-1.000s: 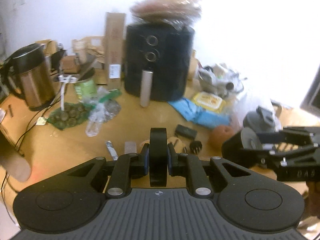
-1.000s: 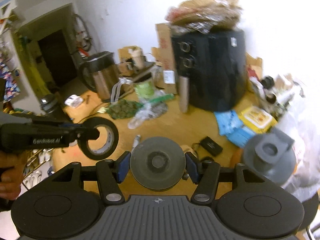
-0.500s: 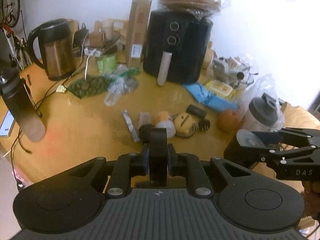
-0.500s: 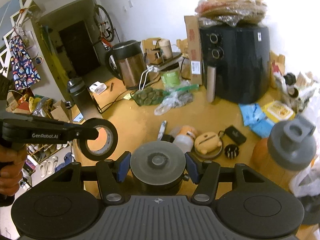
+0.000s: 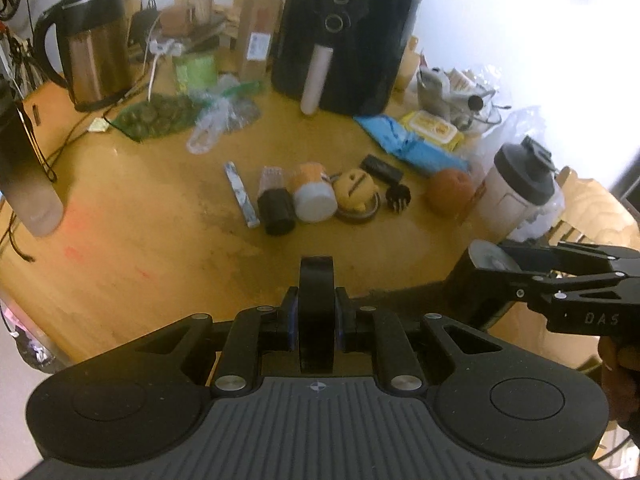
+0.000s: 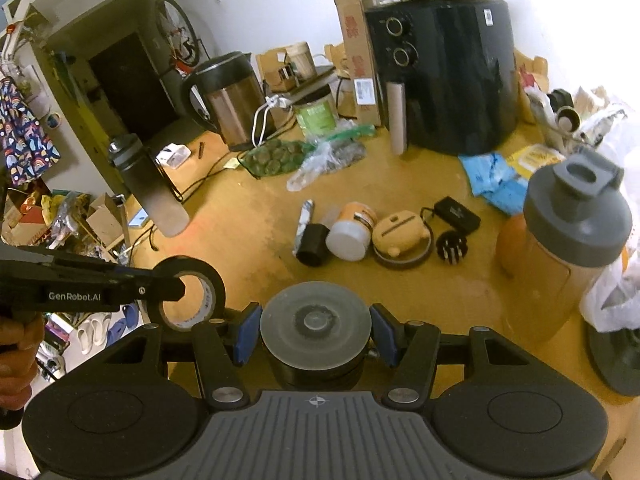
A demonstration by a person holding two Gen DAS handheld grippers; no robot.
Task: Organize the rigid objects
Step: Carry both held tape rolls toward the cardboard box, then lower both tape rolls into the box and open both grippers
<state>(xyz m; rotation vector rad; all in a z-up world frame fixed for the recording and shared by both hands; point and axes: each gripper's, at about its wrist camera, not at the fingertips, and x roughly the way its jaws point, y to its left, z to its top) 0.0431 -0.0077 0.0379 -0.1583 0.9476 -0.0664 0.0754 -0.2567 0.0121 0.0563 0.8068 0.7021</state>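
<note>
I count one tape roll (image 6: 188, 294) clamped in my left gripper (image 5: 316, 312), one round black container (image 6: 316, 330) clenched in my right gripper (image 6: 316, 336), two shaker bottles (image 6: 576, 232) on the table (image 5: 140, 208).

Strong white light floods in from beyond and to the right of my hand-held gripper (image 5: 316, 312), washing the wall (image 5: 520, 20) out to near blank, and a glare patch lies on the yellow worktop (image 5: 140, 240) to my left. Both fisheye views bend hard at the rims, with black corners. The picture is soft and grainy; the kettle (image 5: 94, 48) and air fryer (image 5: 344, 36) farther ahead look smeared. Through the dark doorway (image 6: 128, 84) far left, detail is lost in shadow. My own casing sits underexposed.
</note>
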